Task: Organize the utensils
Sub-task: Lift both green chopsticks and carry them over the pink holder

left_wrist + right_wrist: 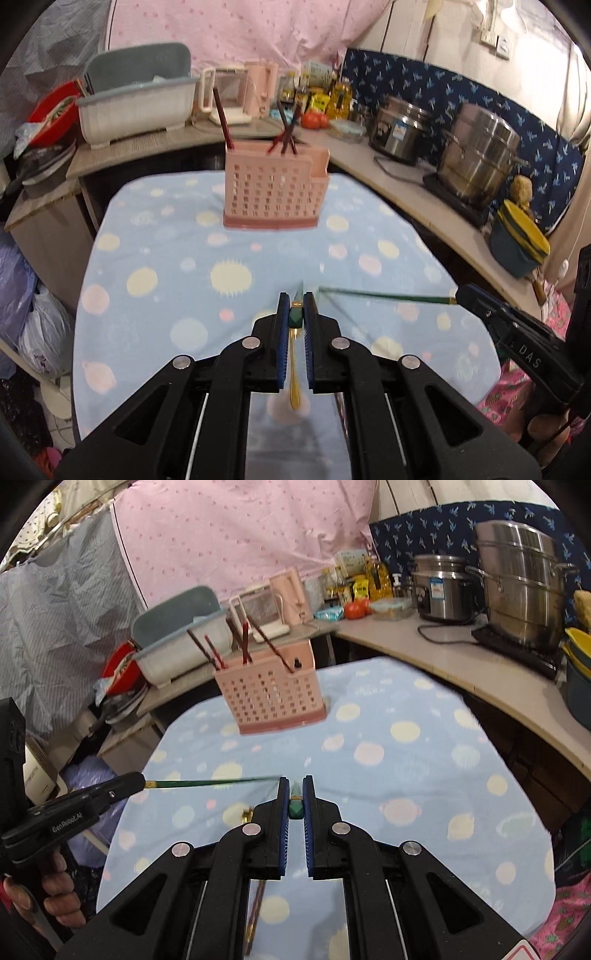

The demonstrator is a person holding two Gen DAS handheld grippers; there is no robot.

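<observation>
A pink perforated utensil holder [275, 190] stands at the far end of the blue dotted cloth and holds several dark red chopsticks [223, 120]; it also shows in the right wrist view [275, 694]. My left gripper [295, 306] is shut on a green chopstick [296, 317], held above the cloth. My right gripper [295, 794] is shut on a second green chopstick [295, 805], which also shows in the left wrist view [384, 295]. The left one shows in the right wrist view [210, 782]. A gold spoon [294, 373] lies on the cloth below my left gripper.
A grey dish rack [136, 103] and red bowl [51, 110] stand on the counter at the back left. Steel pots [480, 162], bottles and tomatoes [314, 120] line the counter to the right. Plastic bags [40, 332] hang left of the table.
</observation>
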